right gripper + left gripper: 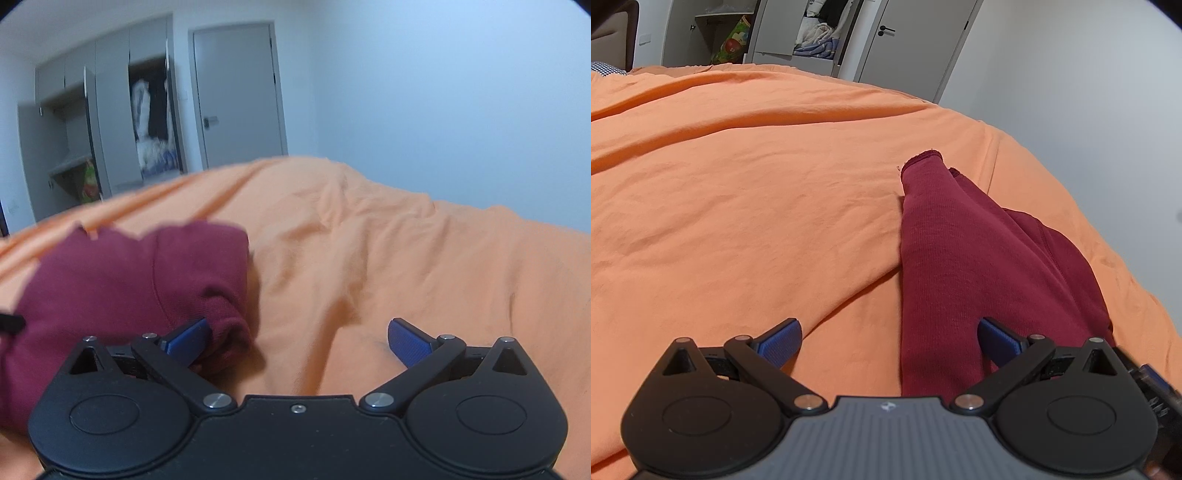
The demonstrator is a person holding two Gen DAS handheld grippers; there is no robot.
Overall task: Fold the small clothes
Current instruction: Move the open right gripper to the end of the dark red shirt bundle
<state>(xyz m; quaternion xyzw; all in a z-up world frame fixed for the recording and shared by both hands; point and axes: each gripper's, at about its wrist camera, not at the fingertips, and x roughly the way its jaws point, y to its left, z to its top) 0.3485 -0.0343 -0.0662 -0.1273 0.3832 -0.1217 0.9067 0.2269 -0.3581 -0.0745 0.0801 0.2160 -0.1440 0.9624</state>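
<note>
A dark red knit garment lies lengthwise on an orange bedsheet, its narrow hemmed end pointing away. My left gripper is open, its blue pads wide apart; the near end of the garment runs between them, closer to the right pad. In the right wrist view the same garment is a folded red bundle at the left. My right gripper is open over bare sheet, and its left pad overlaps the garment's rolled edge; whether it touches is unclear.
The bed's edge curves along the right, with a pale wall behind. Beyond the far side stand a grey wardrobe with open doors and clothes inside, and a closed grey door.
</note>
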